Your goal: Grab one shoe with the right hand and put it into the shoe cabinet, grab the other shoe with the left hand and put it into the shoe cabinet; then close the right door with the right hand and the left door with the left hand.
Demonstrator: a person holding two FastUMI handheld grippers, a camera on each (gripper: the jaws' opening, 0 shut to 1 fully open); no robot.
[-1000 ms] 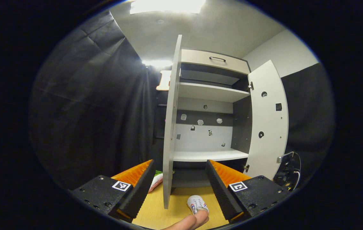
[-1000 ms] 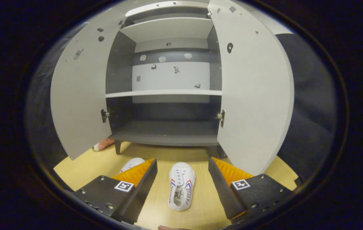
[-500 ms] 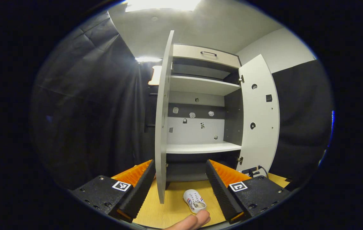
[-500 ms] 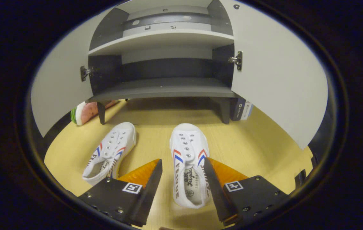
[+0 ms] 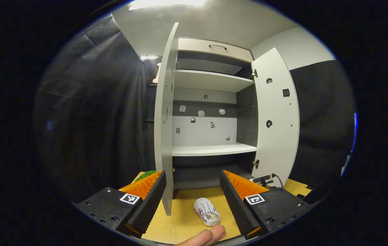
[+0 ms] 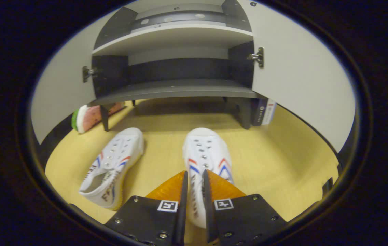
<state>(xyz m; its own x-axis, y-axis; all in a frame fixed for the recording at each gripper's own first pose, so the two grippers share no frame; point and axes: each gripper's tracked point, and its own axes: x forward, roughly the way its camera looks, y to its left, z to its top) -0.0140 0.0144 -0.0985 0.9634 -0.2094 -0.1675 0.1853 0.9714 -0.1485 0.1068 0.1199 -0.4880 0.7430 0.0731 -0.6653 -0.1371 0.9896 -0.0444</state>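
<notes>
Jaws of our right gripper, spread a moment earlier, had pinched the right shoe on the floor; we judged it ready to lift. Our left gripper hung spread; the other shoe lay at 9 o'clock, the cabinet at 12.

No legible text; shoe side lettering unreadable

Wooden floor; two shoes, perhaps a book
</notes>
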